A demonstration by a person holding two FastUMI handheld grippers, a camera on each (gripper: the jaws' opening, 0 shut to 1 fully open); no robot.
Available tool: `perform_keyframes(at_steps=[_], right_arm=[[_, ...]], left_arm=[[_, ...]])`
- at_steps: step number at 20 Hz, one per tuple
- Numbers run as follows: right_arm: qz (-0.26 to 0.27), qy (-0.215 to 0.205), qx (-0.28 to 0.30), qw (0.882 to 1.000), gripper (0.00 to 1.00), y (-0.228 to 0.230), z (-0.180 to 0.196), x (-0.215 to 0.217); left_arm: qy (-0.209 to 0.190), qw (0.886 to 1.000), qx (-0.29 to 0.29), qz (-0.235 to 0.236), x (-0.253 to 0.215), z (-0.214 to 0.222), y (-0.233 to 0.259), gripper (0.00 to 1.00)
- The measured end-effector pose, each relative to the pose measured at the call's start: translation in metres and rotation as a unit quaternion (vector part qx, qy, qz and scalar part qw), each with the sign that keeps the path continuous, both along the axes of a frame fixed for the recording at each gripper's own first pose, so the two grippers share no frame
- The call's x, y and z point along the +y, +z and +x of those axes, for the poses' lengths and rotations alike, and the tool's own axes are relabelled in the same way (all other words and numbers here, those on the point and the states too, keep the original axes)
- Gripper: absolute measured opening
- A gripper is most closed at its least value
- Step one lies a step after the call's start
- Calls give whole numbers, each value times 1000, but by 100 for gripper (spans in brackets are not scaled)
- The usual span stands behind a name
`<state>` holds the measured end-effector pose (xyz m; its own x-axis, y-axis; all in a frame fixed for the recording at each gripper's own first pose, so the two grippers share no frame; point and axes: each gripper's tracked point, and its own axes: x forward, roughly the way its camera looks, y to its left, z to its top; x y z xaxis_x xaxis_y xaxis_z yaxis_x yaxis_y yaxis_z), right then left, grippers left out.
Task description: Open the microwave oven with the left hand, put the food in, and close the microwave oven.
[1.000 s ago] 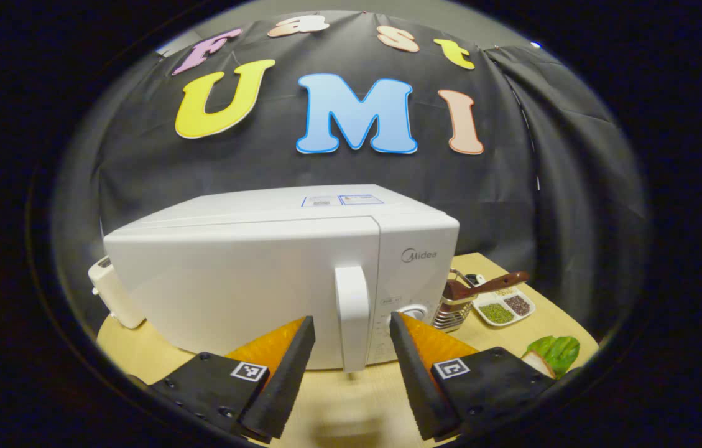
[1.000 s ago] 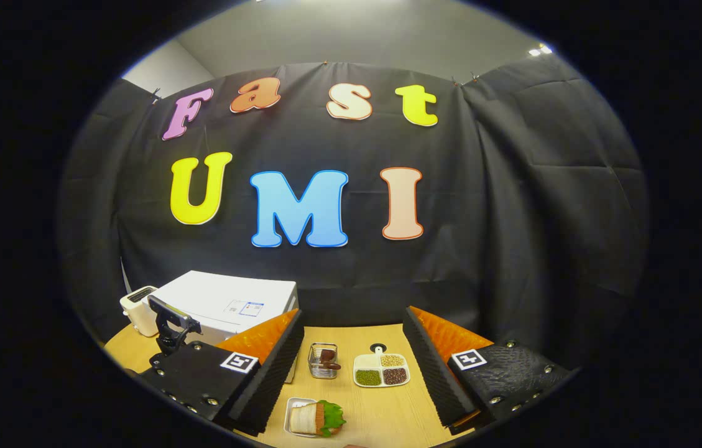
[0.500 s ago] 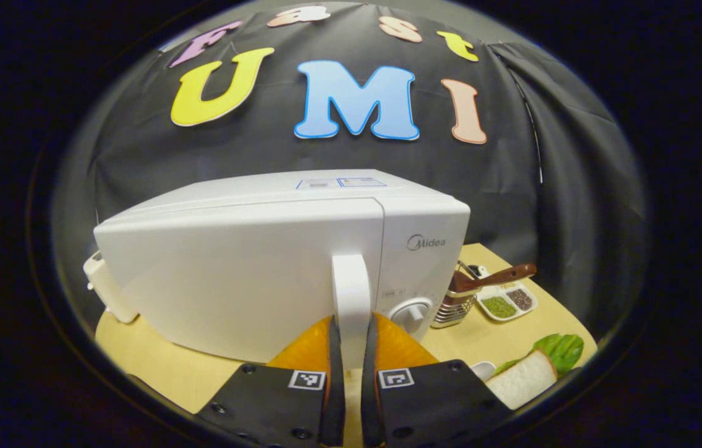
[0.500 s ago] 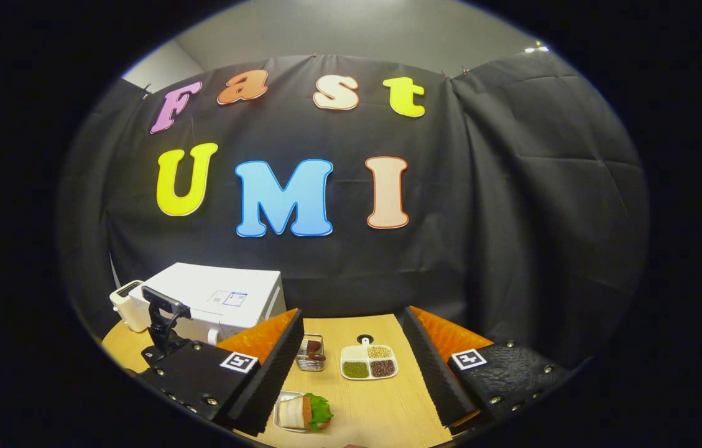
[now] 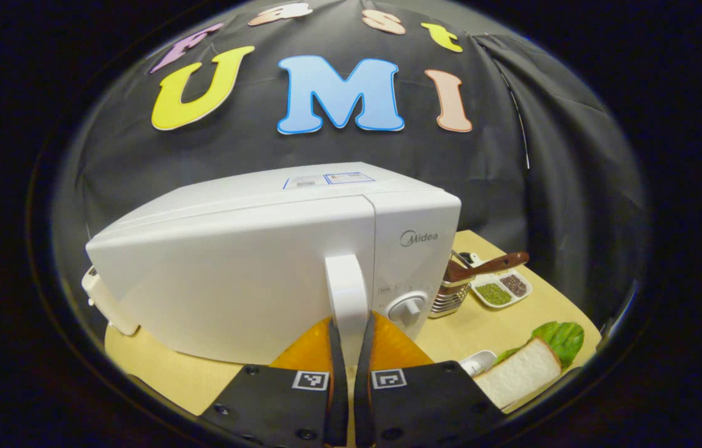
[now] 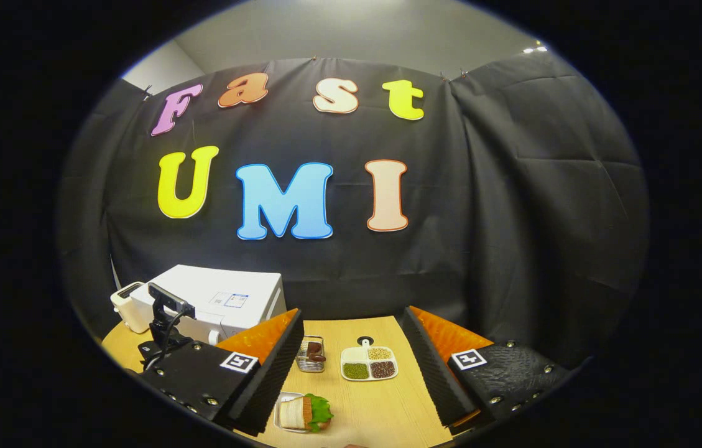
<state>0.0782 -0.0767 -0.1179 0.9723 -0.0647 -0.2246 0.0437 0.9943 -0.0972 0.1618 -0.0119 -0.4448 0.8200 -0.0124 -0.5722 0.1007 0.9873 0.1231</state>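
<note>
Left gripper (image 5: 347,348) fingers clamp the door handle (image 5: 346,292) of the microwave (image 5: 251,261), door closed. Right gripper (image 6: 351,367) fingers spread wide above the sandwich (image 6: 304,412), right of the microwave on the counter (image 6: 382,404).

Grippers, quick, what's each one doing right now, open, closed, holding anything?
Left gripper: closed on the microwave door handle.
Right gripper: open, holding nothing, above the table.
</note>
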Motion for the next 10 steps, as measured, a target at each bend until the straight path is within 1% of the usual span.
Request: perform_keyframes(at_steps=[4,5,7,8,10], right_arm=[[-4,-6,5,1000,97,-4,-3,-3],[-7,-11,6,1000,97,-5,-4,-6],[-7,-19,3,1000,97,-4,-5,-10],[-2,-18,6,1000,97,-6,-4,-7],[4,-11,13,1000,97,-12,-4,0]], left_arm=[[3,1000,5,-6,0,-2,1,11],[0,1000,16,-10,0,-13,1,10],[-28,1000,10,-5,0,-44,5,11],[-38,999,12,-3,3,-58,7,11],[-47,998,27,-15,7,-81,12,11]])
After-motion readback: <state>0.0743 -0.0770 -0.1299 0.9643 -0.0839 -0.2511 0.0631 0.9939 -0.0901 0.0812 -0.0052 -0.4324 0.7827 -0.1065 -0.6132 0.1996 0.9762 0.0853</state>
